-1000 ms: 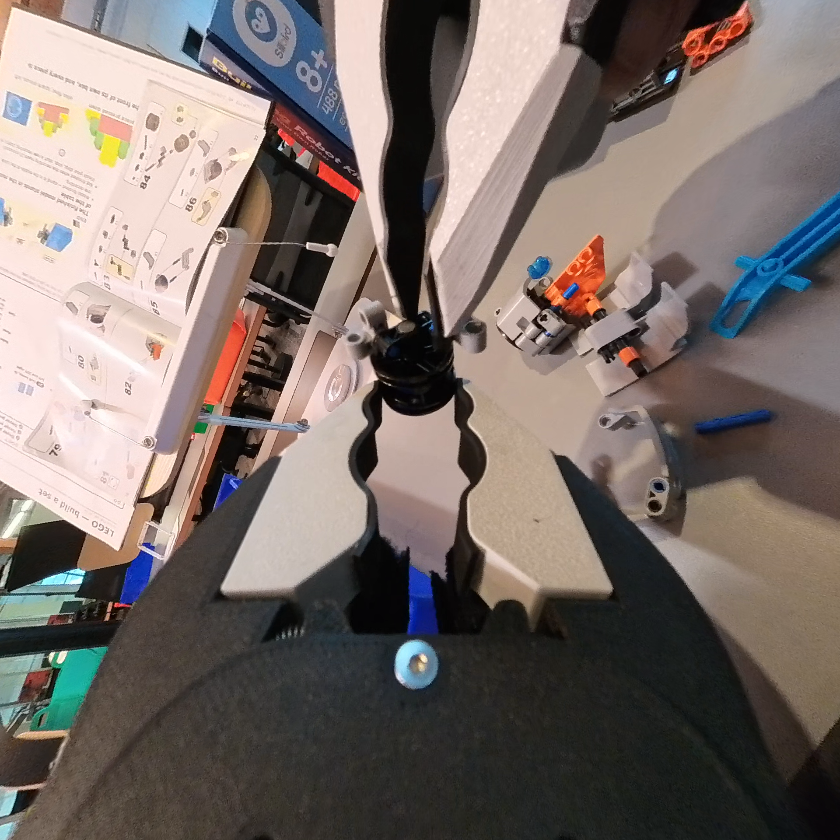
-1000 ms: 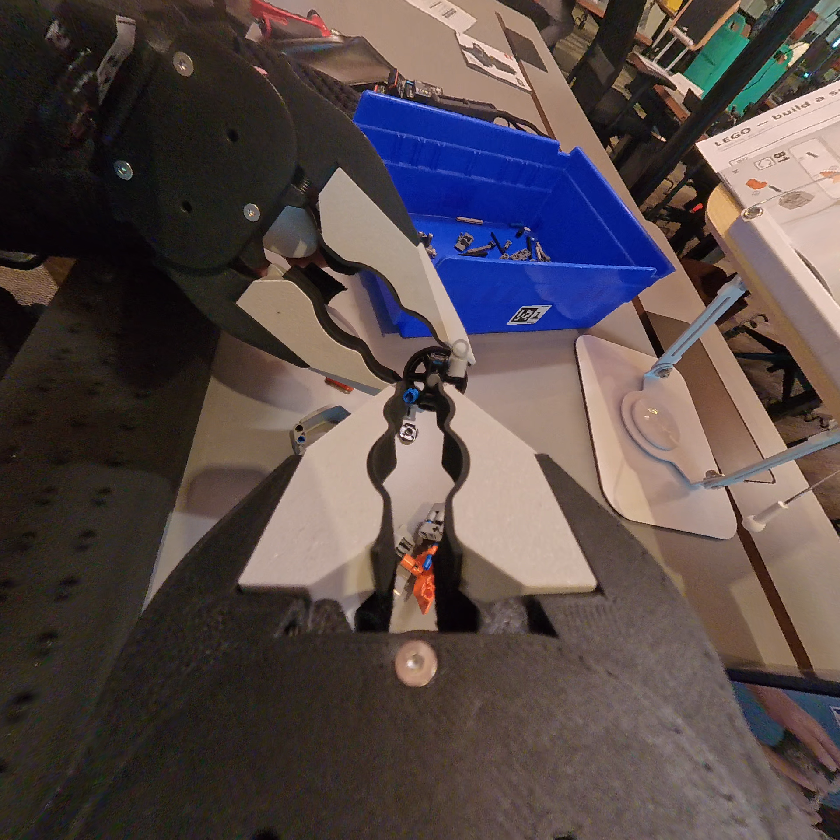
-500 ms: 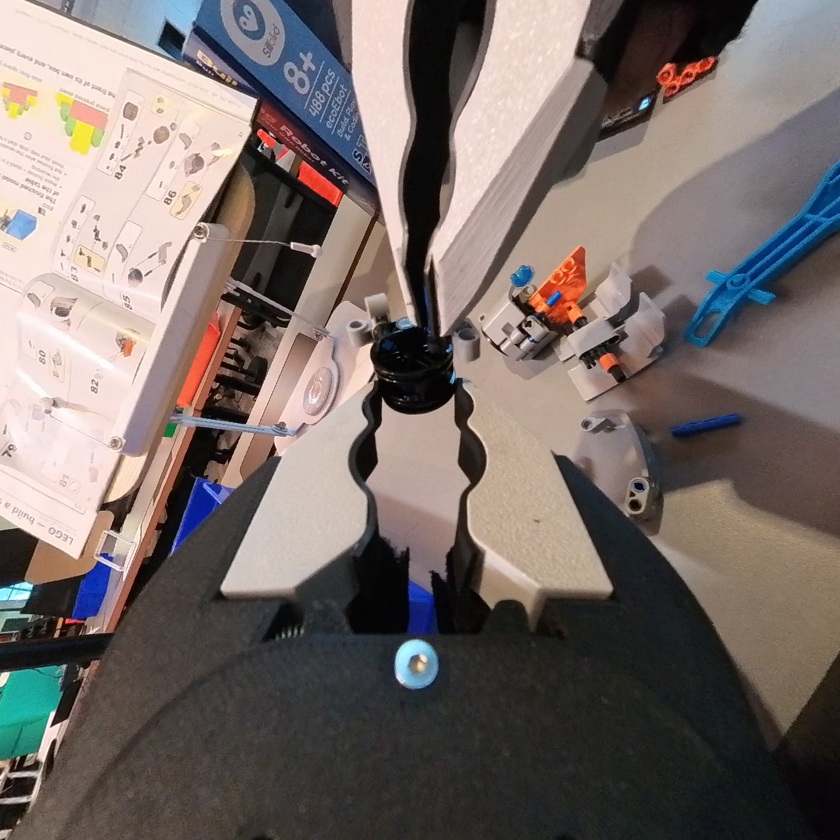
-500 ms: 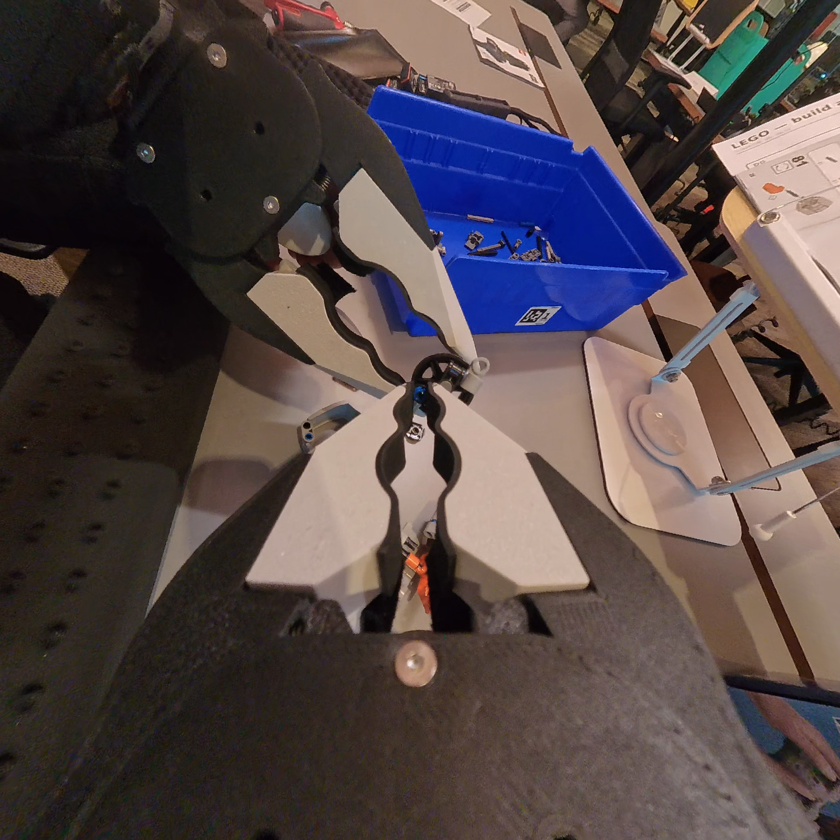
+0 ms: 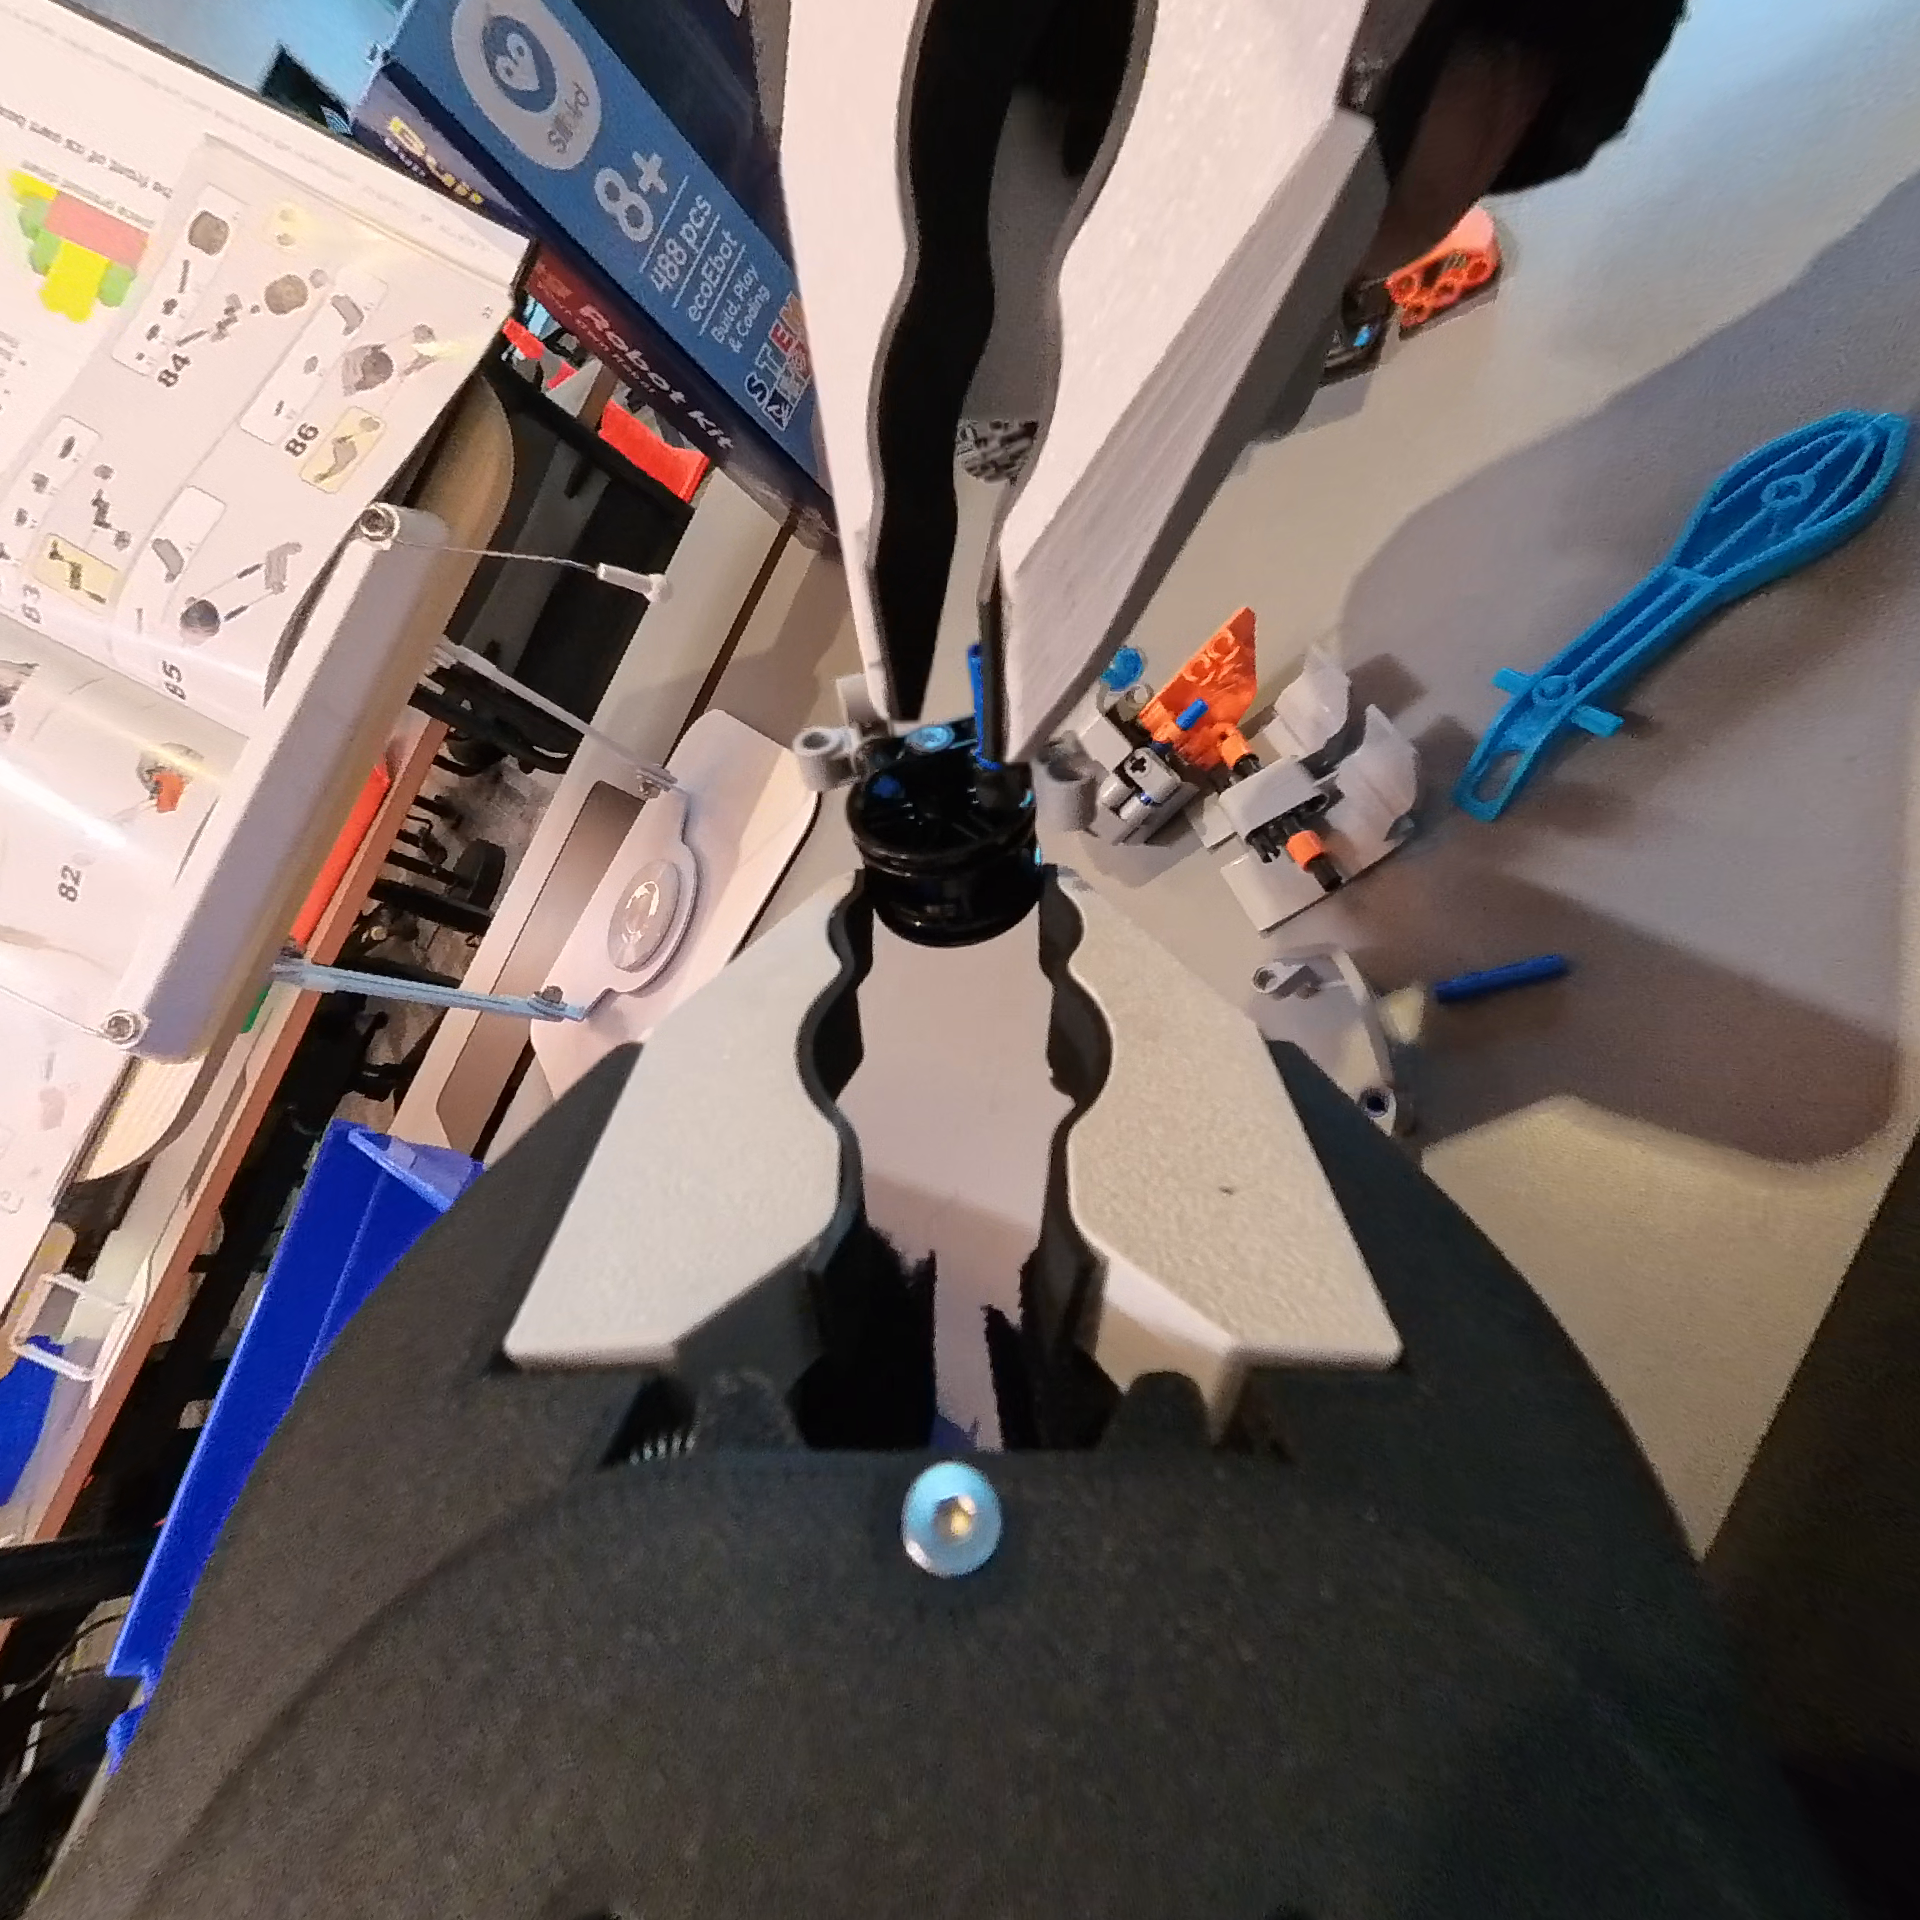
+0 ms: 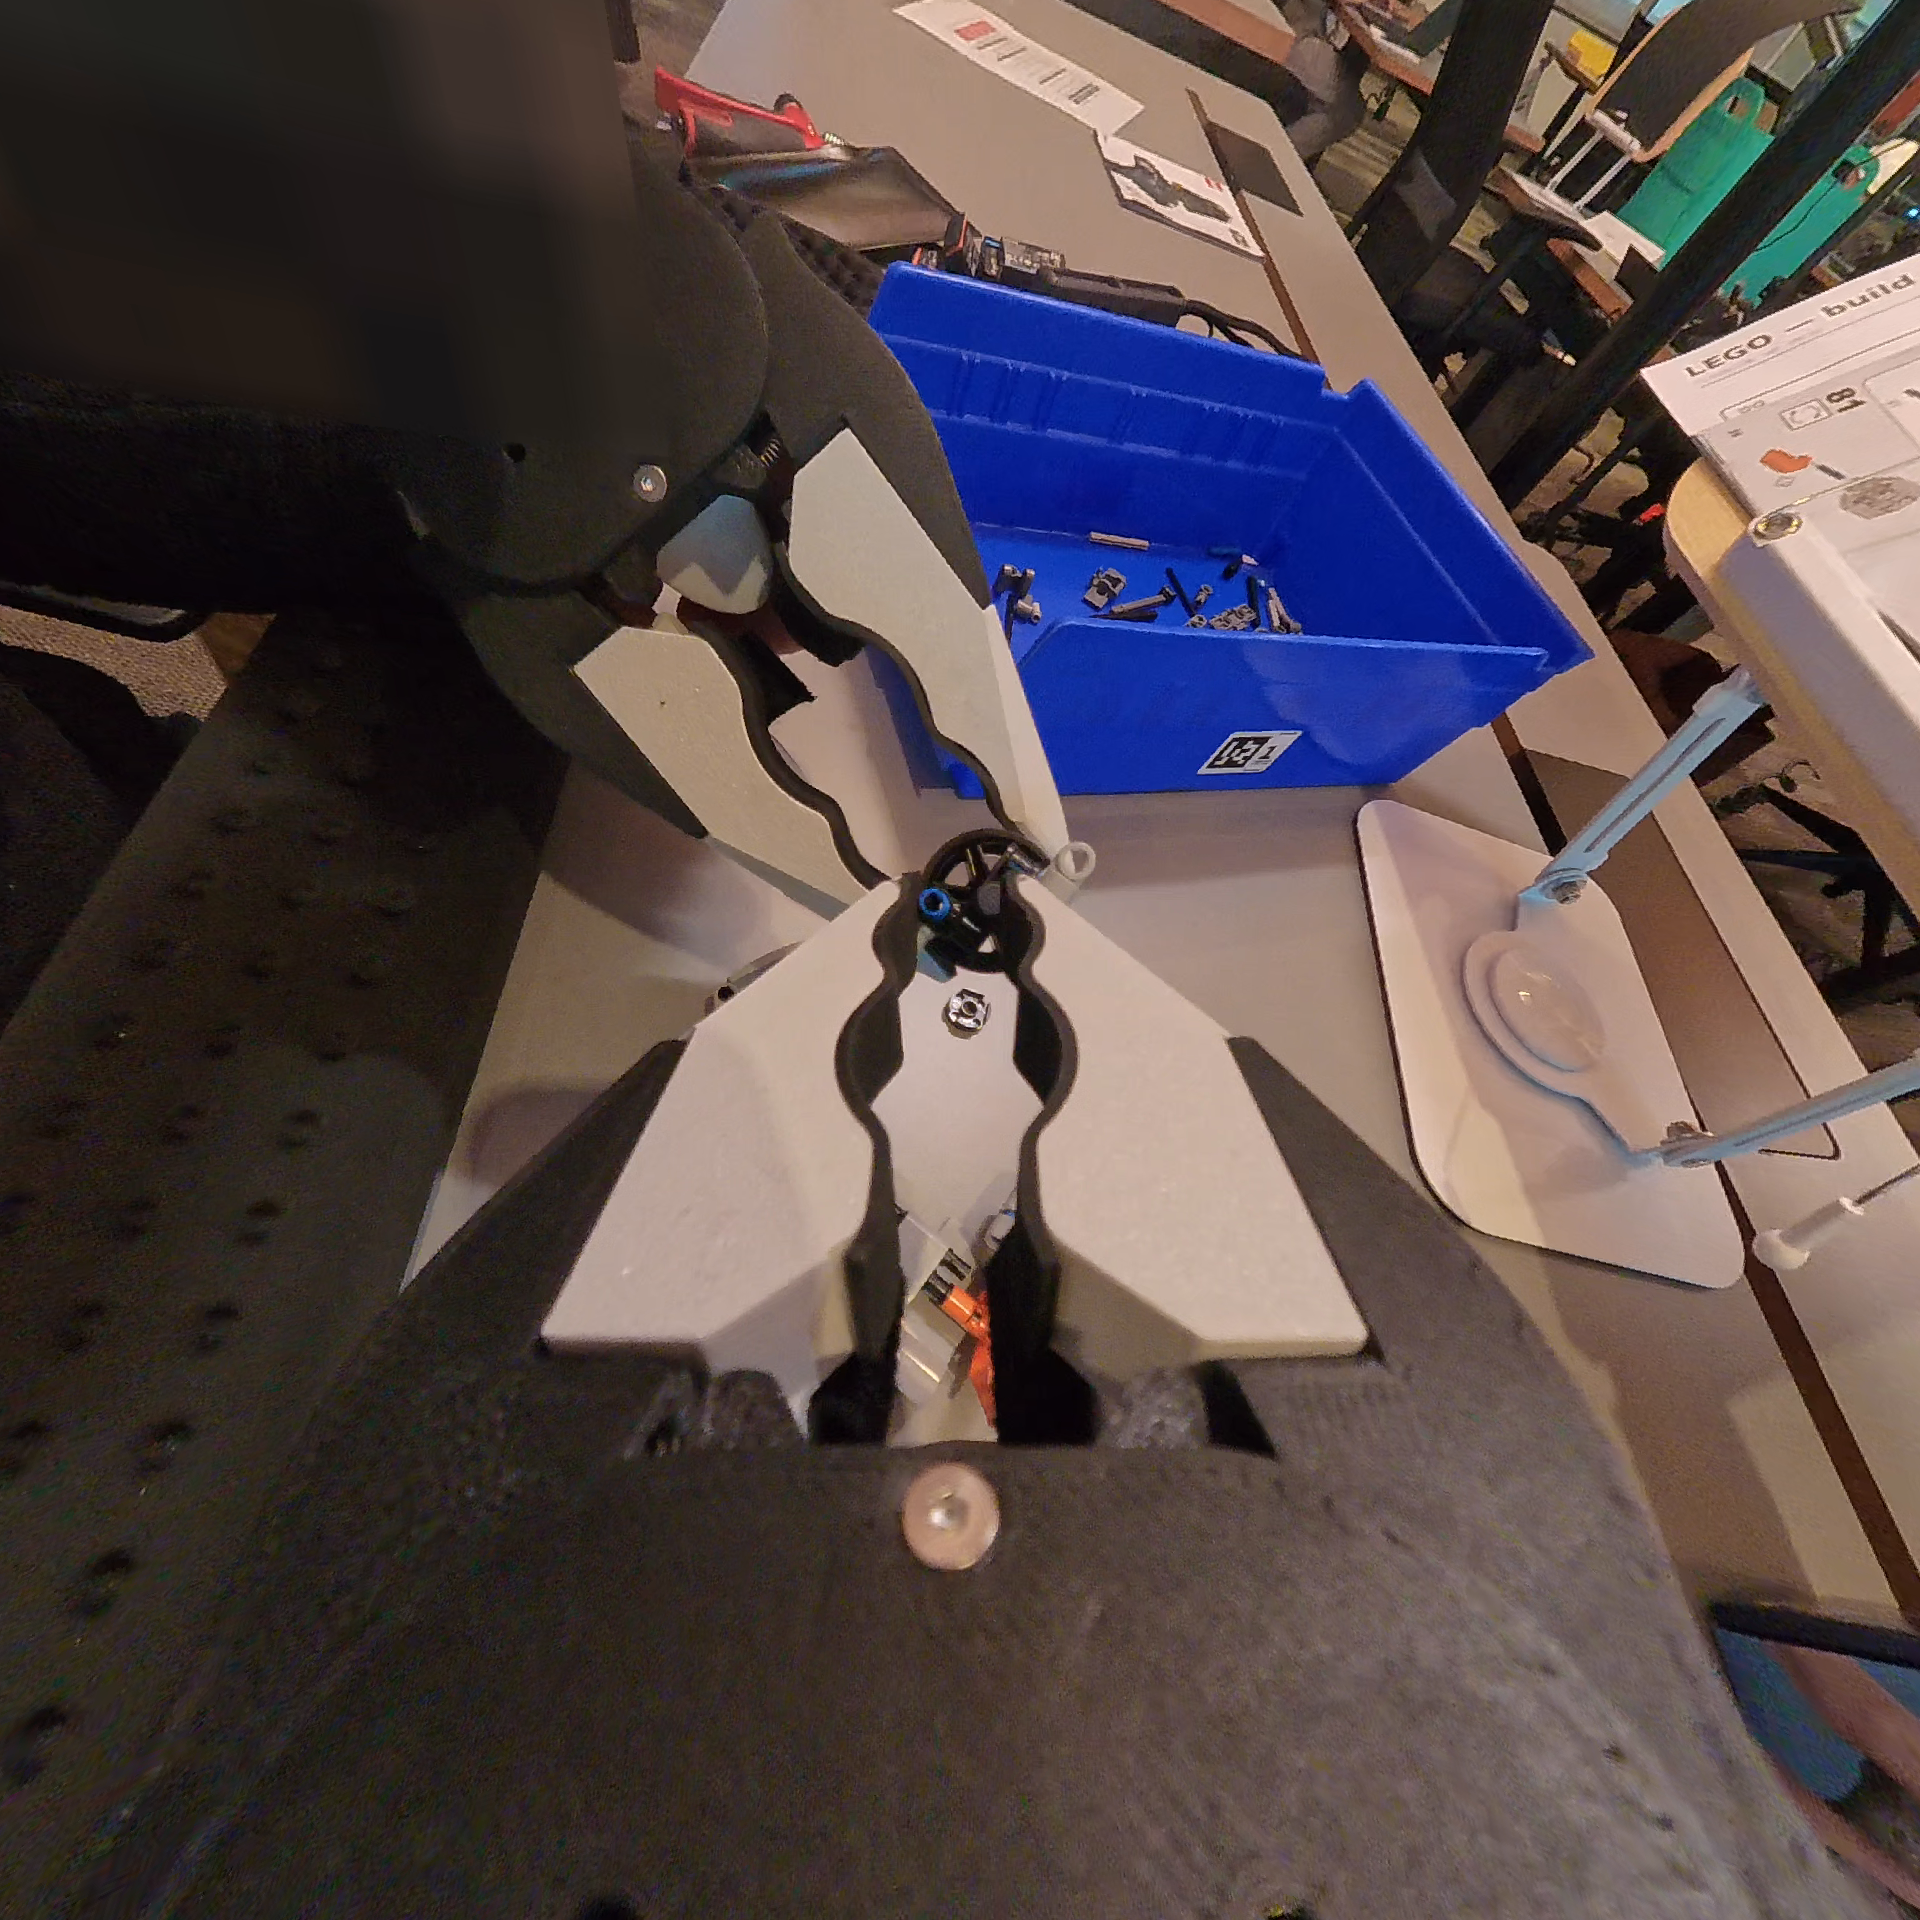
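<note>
A black ribbed wheel with small grey connectors and a blue pin on its hub hangs above the grey table. My left gripper is shut on the wheel's rim from below. My right gripper comes in from above, tip to tip with the left, shut on the hub end; a thin blue rod shows between its fingers. In the right wrist view, my right gripper pinches the wheel, with a grey connector sticking out. The left gripper reaches in from the upper left.
A blue bin with several small parts stands behind. A white stand base and instruction booklet are alongside. On the table lie a grey-and-orange part-built model, a blue tool, a blue pin, a grey curved panel and a small round piece. Tip to tip, the grippers are about 4 cm apart.
Both grippers have shifted and turned a little together, keeping hold of the wheel. The thin blue rod now shows between the right gripper's fingers in the left wrist view.
</note>
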Demonstrator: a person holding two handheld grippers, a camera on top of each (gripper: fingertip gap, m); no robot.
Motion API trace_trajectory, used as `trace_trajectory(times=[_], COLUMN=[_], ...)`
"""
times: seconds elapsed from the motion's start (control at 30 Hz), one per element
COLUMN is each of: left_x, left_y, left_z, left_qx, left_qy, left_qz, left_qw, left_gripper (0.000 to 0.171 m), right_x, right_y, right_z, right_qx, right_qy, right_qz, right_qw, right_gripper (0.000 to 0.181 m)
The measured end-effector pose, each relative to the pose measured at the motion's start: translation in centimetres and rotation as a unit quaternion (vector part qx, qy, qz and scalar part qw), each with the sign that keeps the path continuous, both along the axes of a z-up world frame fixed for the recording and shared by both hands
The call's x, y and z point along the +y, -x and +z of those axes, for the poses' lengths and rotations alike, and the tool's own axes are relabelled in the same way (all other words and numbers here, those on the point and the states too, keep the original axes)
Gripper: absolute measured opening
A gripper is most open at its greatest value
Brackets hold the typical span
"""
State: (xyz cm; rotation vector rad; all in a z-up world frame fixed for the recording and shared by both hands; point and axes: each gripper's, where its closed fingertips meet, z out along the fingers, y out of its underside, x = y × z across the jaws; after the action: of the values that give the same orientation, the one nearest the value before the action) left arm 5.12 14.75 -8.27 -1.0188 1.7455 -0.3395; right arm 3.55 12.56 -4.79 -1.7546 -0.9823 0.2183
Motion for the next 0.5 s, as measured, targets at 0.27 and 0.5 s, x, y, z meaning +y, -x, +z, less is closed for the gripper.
trace_trajectory(times=[0.27,0.5], left_x=[-0.5,-0.5], left_y=[-0.2,-0.2], left_z=[-0.8,-1.1], left_qx=[0.017,0.017], left_qy=[-0.008,0.007], left_qz=[-0.017,-0.024], left_qw=[1.0,1.0], left_gripper=[0.03,0.029], right_x=[-0.2,-0.3], right_y=[0.2,0.2], right_z=[-0.2,-0.5], right_qx=[0.006,0.008], right_qy=[0.005,0.011], right_qz=[0.013,0.023], right_qw=[1.0,1.0], right_gripper=[0.029,0.035])
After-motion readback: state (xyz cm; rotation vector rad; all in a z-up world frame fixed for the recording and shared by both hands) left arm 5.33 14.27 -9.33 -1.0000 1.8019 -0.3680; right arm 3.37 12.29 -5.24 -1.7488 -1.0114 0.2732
